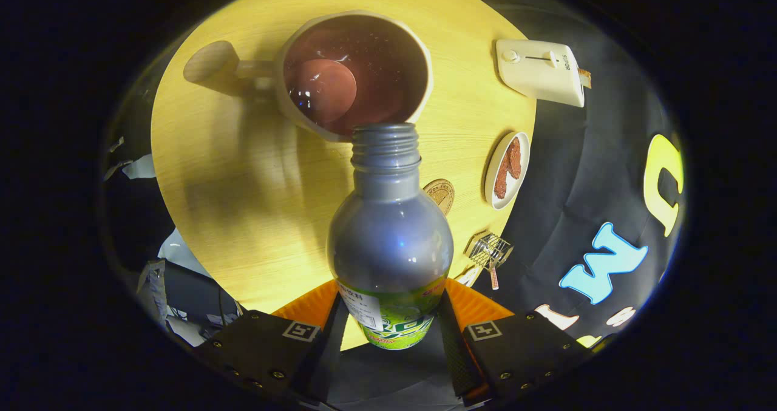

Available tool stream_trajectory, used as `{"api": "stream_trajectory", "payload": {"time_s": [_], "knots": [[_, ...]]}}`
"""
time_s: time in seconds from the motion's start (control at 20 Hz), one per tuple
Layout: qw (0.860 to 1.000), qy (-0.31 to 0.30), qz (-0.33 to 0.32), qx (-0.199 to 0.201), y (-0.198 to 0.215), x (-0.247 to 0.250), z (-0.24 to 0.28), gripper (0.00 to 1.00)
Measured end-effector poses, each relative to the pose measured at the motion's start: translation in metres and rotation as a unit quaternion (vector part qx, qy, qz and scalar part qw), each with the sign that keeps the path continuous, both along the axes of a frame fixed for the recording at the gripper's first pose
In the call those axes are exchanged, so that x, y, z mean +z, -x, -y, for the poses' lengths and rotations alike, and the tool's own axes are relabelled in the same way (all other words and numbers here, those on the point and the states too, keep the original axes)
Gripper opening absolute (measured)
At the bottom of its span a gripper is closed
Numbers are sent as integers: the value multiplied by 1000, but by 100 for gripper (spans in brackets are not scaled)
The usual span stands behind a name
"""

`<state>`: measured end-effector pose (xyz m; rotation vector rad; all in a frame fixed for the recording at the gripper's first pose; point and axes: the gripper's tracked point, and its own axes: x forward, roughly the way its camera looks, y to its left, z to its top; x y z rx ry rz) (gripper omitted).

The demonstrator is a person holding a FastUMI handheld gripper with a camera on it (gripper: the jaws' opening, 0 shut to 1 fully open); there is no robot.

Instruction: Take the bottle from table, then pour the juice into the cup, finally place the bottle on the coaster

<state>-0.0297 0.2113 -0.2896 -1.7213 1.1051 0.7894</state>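
The claw (pixel 393 323) grips the bottle (pixel 390 241), one finger pressed to each side of its labelled lower body. The bottle is uncapped and its grey neck points away from the fingers, with the open mouth at the near rim of the cup (pixel 355 71). The cup stands on the round wooden table (pixel 243 217); it is pale with a handle on its far-left side, and it holds dark red juice with small bubbles on the surface. Taking the cup as the mark: to its right, near the table's edge, lies a white device (pixel 540 71) with a slider. Nearer the claw than that sits a small oval dish (pixel 507 169) with something brown in it. Between the dish and the bottle lies a round coaster (pixel 441 193), partly hidden by the bottle's shoulder. Below the dish, at the table's edge, is a small wire tool (pixel 489 252).
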Motion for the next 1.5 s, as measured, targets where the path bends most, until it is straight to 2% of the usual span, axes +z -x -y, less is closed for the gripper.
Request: {"api": "stream_trajectory", "payload": {"time_s": [1.5], "knots": [[996, 69, -21, 56, -11, 19, -16, 73]]}}
